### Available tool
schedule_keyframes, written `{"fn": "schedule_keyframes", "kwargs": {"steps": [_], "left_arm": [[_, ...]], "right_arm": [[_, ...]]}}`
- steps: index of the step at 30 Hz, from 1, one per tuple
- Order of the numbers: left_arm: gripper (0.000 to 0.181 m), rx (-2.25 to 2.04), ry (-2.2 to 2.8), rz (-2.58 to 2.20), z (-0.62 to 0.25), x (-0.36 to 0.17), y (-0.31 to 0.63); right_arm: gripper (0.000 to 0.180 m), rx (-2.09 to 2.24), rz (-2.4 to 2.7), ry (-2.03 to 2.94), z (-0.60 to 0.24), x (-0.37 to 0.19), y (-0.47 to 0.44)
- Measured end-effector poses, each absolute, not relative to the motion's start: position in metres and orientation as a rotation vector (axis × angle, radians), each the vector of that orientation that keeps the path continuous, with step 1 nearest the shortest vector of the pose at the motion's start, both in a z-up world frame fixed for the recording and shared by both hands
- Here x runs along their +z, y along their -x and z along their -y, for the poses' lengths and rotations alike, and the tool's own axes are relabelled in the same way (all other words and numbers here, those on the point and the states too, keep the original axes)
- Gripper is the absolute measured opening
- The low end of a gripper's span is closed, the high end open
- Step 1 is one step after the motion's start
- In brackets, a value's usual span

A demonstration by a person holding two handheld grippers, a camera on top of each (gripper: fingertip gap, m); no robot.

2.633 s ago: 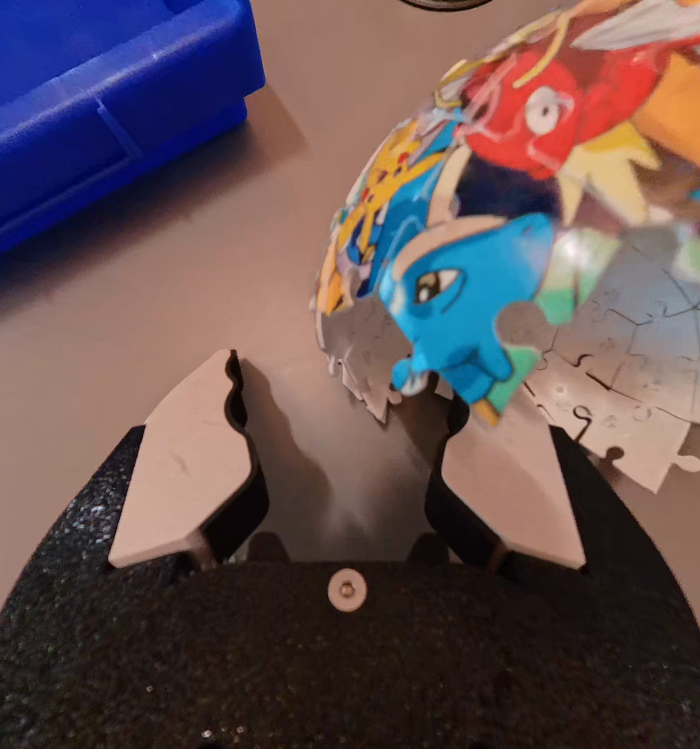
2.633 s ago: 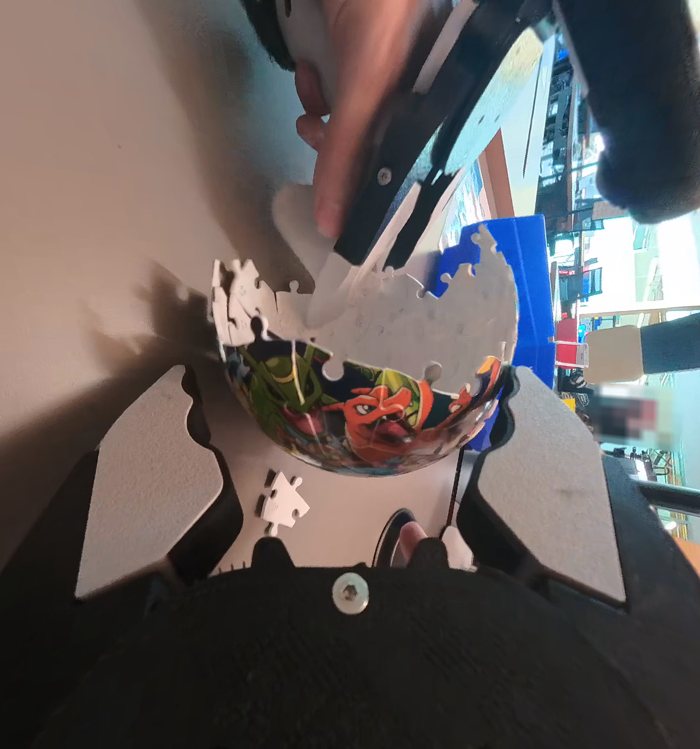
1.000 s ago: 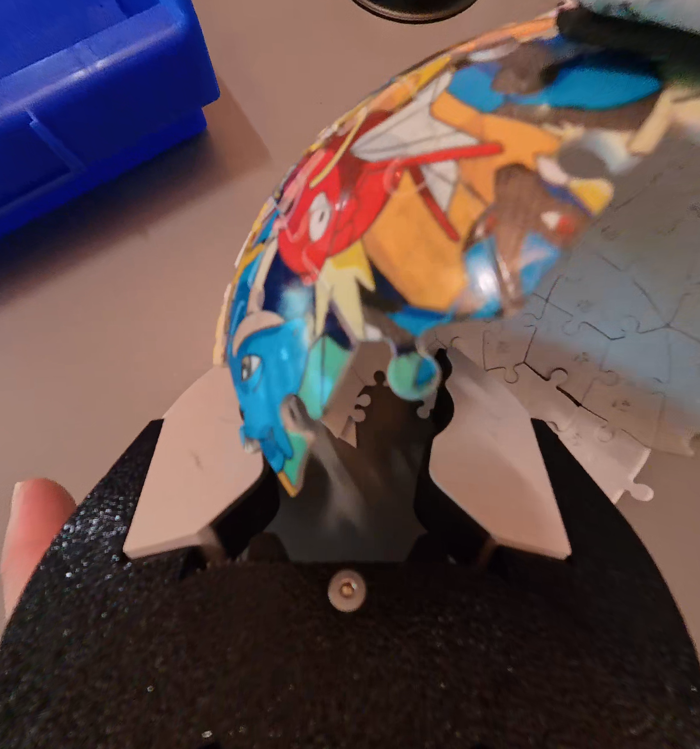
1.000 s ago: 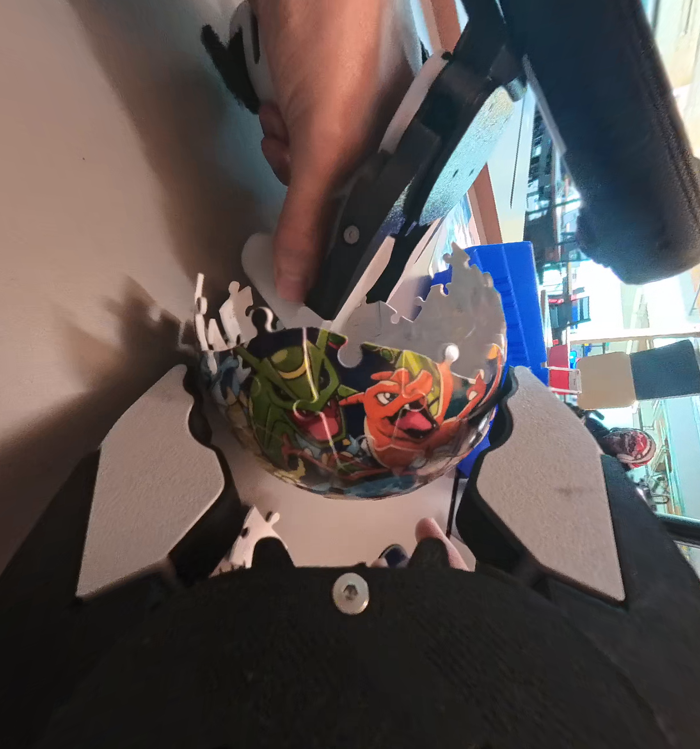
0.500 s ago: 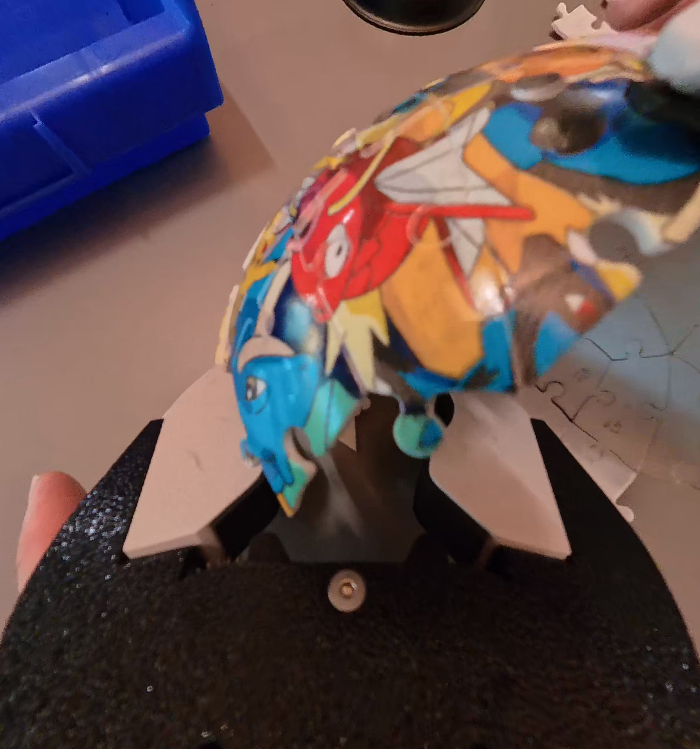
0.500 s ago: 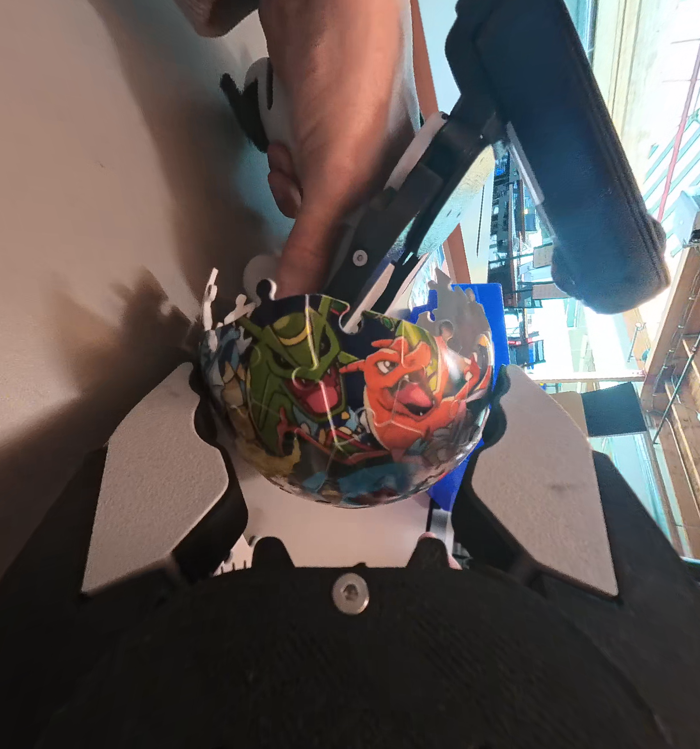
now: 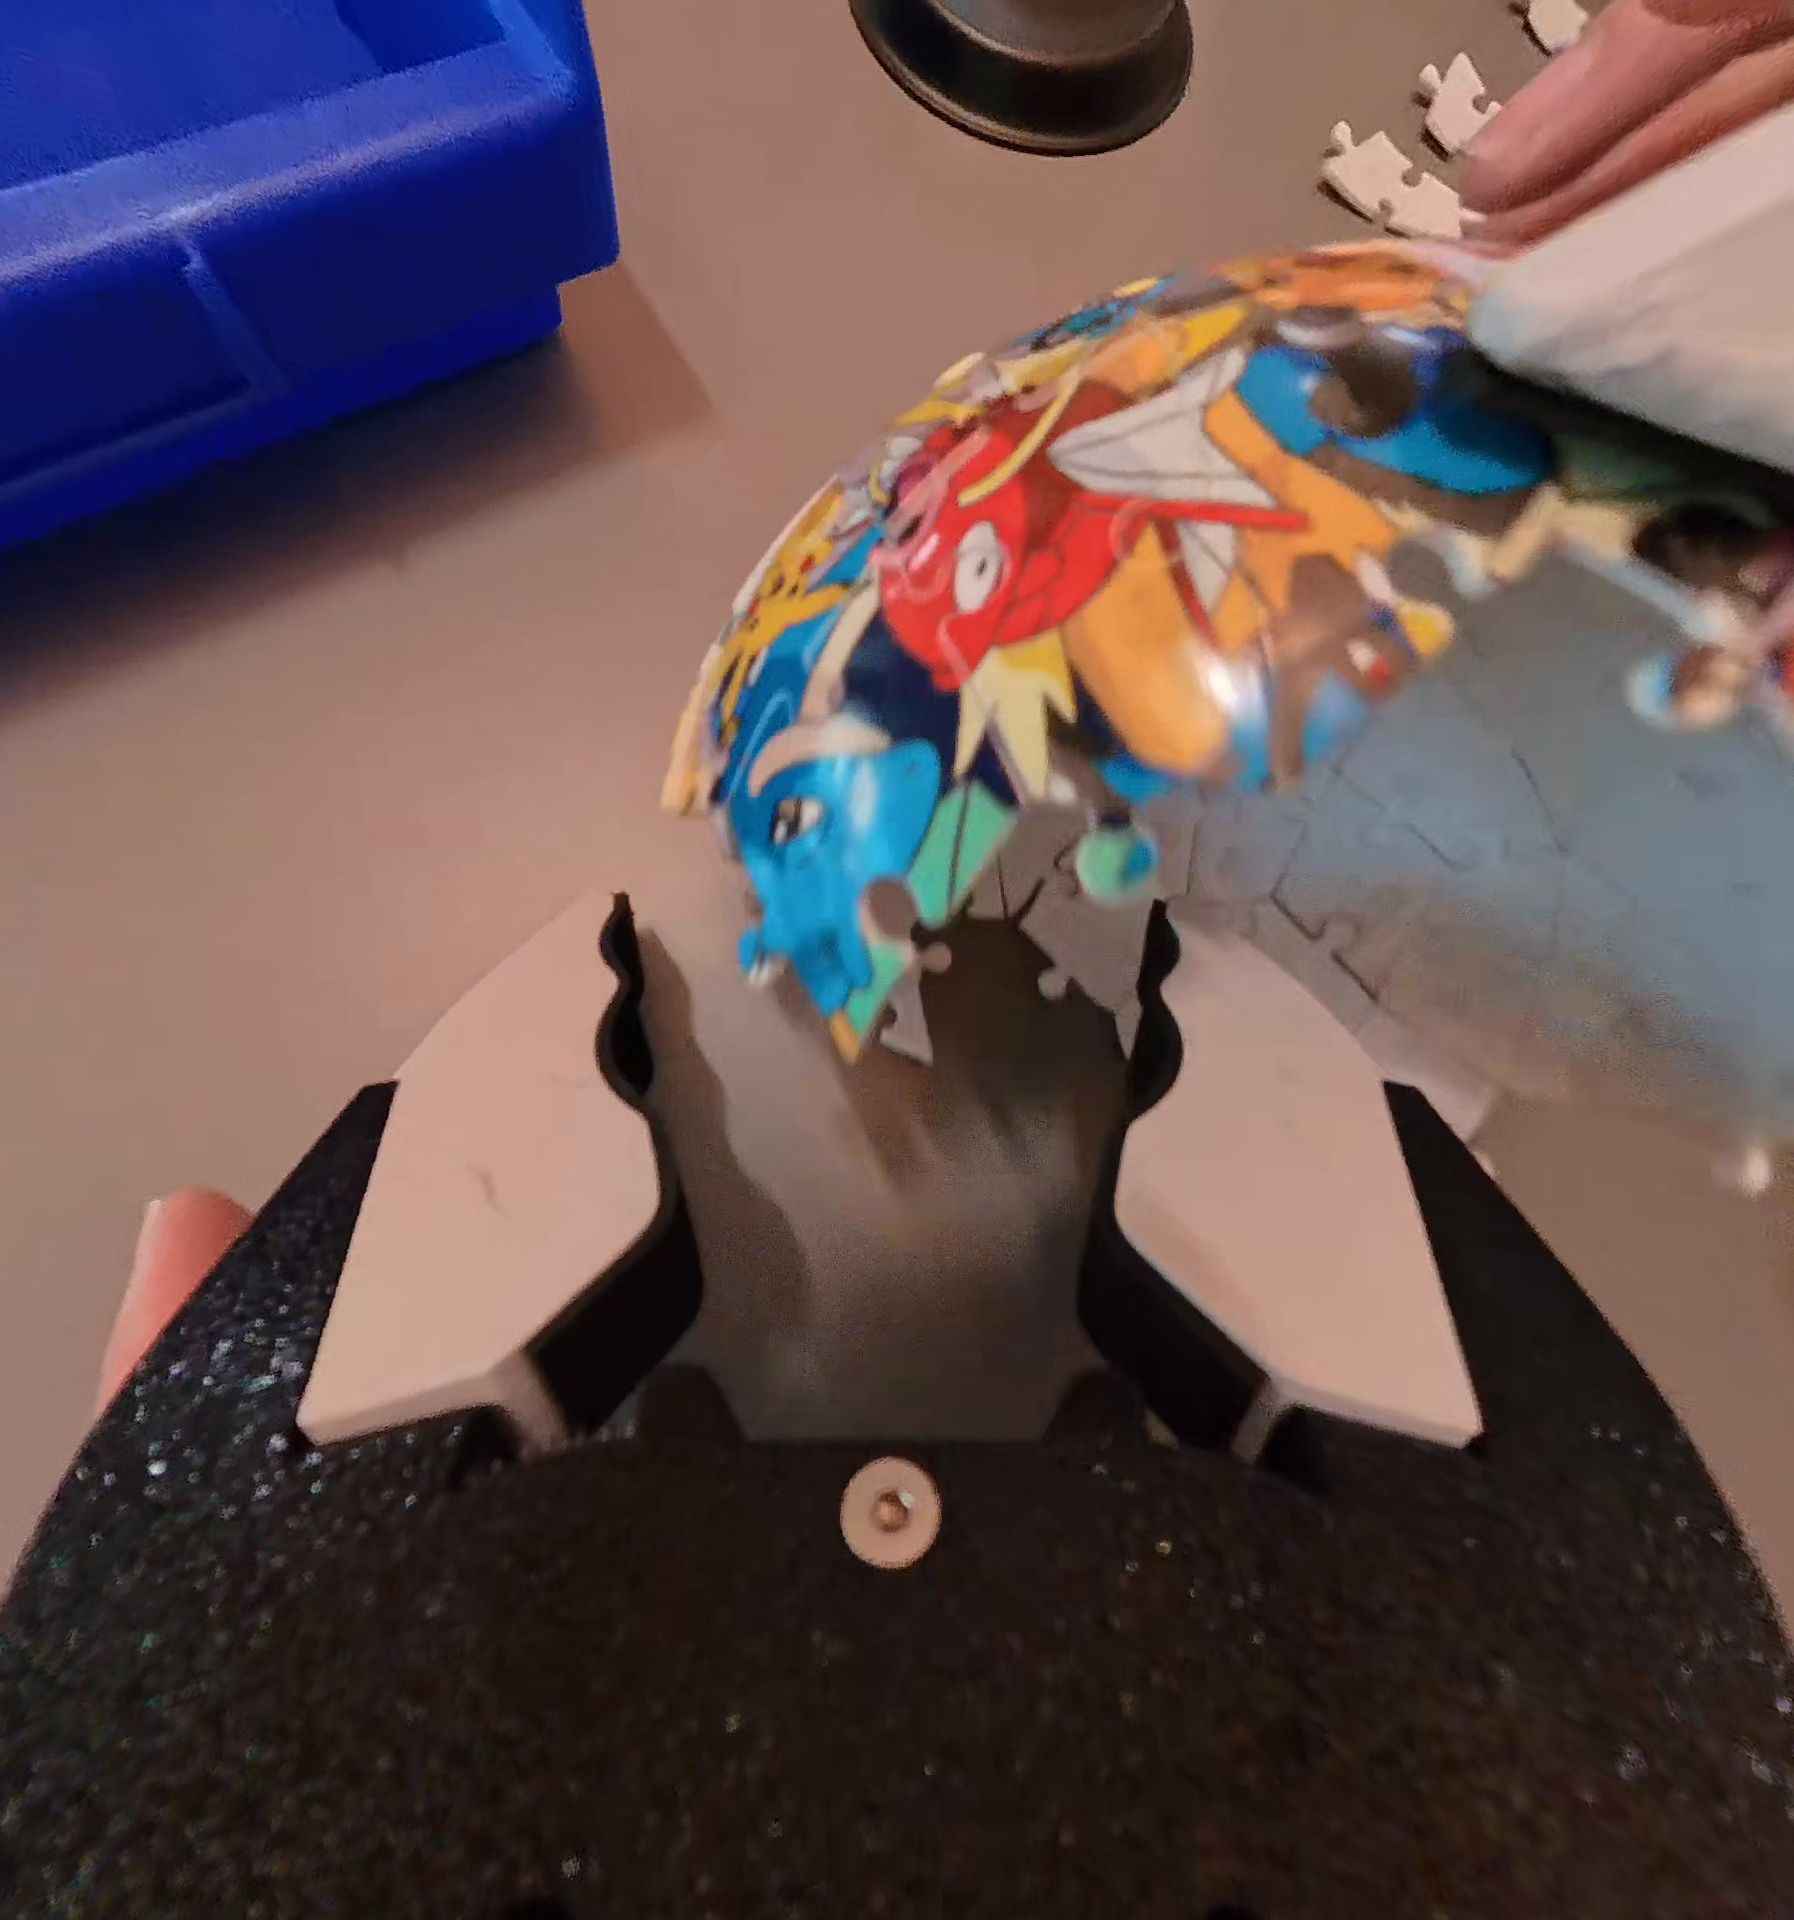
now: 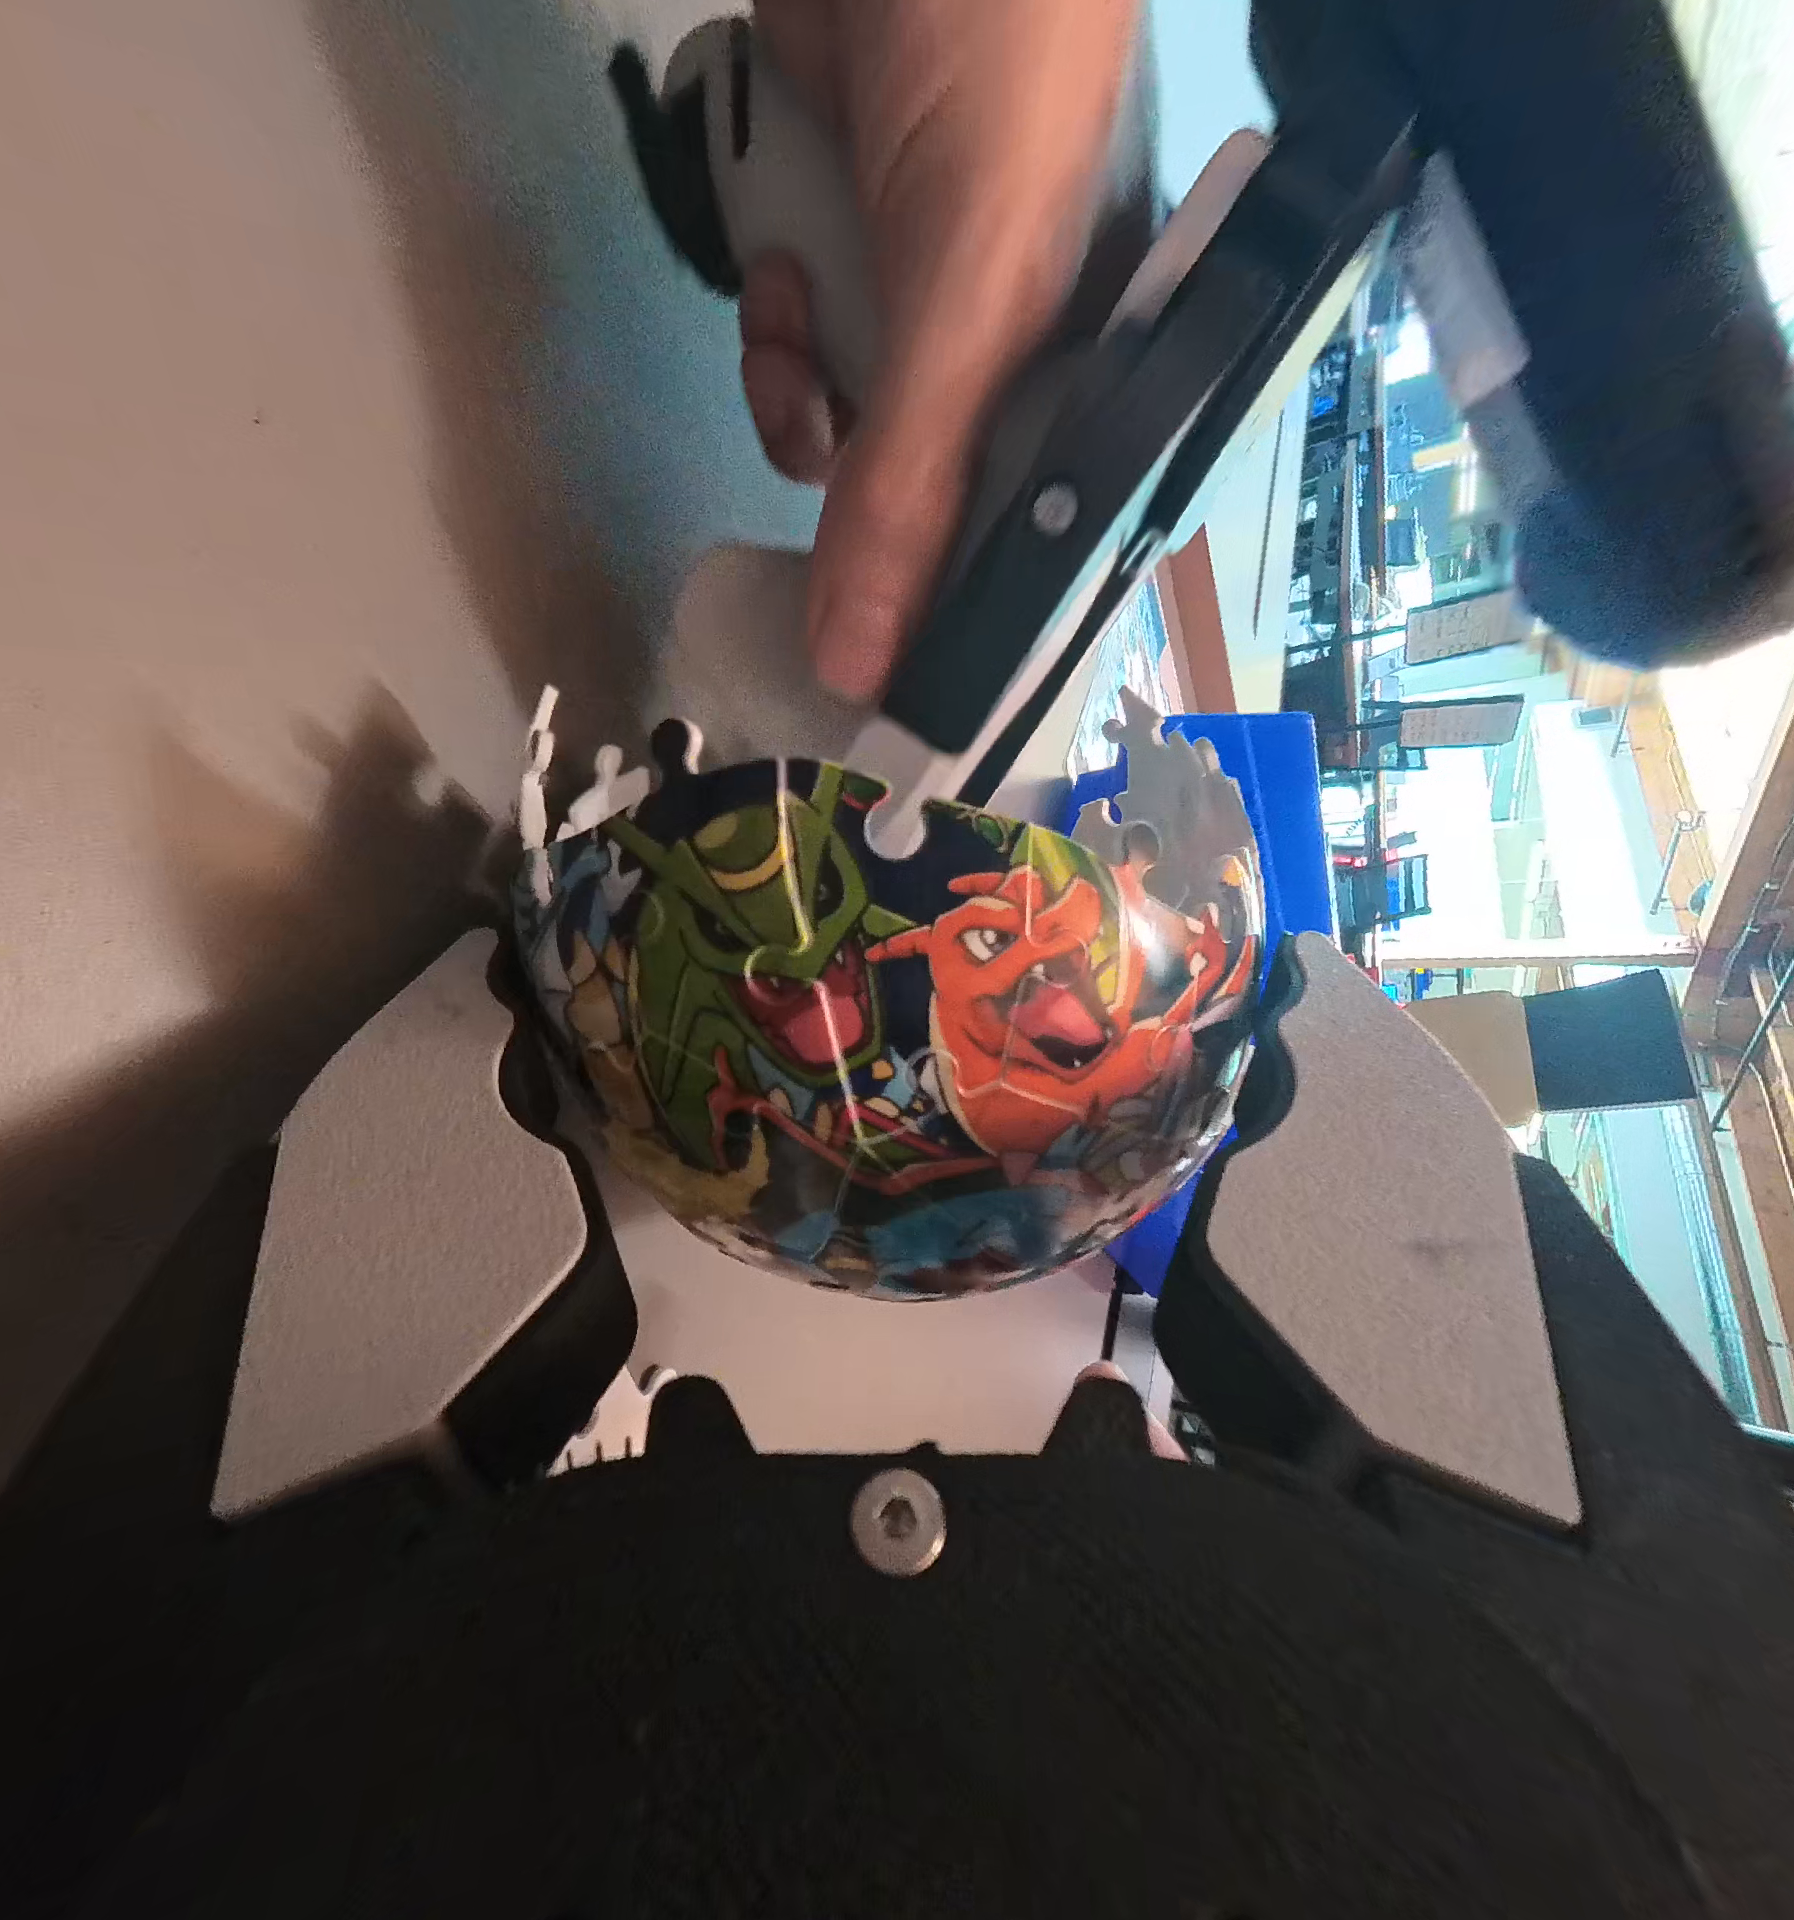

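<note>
A half-sphere puzzle shell [image 8: 872,1039], printed with bright cartoon creatures outside and plain grey inside, sits between my right gripper's [image 8: 888,977] two fingers, which press on its opposite sides. In the left wrist view the shell [image 7: 1080,623] hangs just ahead, and a right gripper finger [image 7: 1682,312] lies on its top right. My left gripper [image 7: 888,925] is open; the shell's jagged lower rim hangs between its fingertips without being clamped. In the right wrist view the left gripper [image 8: 1028,623], held by a hand, points at the shell's far rim.
A blue plastic bin [image 7: 197,260] stands at the left on the grey-brown table and shows behind the shell in the right wrist view [image 8: 1257,790]. A black round base [image 7: 1018,73] and loose white puzzle pieces [image 7: 1392,187] lie at the far side. My left tips are roughly 20 cm from the black round base [image 7: 1018,73].
The shell has turned in my right gripper, so more of its printed outside faces the right camera. My left gripper has drawn back a little from the rim and stays open.
</note>
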State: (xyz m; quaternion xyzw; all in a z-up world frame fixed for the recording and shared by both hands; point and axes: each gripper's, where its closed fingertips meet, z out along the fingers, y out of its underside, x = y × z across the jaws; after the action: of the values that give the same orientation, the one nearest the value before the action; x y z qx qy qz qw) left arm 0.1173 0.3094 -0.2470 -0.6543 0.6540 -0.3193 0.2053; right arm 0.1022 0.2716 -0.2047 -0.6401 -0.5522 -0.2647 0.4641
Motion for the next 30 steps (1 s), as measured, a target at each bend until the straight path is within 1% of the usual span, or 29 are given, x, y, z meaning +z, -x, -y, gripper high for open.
{"fn": "schedule_keyframes", "kwargs": {"steps": [5, 13, 30], "left_arm": [[0.087, -0.792, 1.806, -1.909, -0.327, -0.246, -0.086], [0.093, -0.769, 1.788, -1.912, -0.316, -0.26, -0.108], [0.103, -0.707, 1.769, -1.877, -0.318, -0.264, -0.116]], "right_arm": [[0.128, -0.669, 1.384, 1.58, -0.273, -0.205, -0.1], [0.128, -0.707, 1.402, 1.586, -0.274, -0.205, -0.098], [0.128, -0.704, 1.38, 1.62, -0.276, -0.206, -0.1]]}}
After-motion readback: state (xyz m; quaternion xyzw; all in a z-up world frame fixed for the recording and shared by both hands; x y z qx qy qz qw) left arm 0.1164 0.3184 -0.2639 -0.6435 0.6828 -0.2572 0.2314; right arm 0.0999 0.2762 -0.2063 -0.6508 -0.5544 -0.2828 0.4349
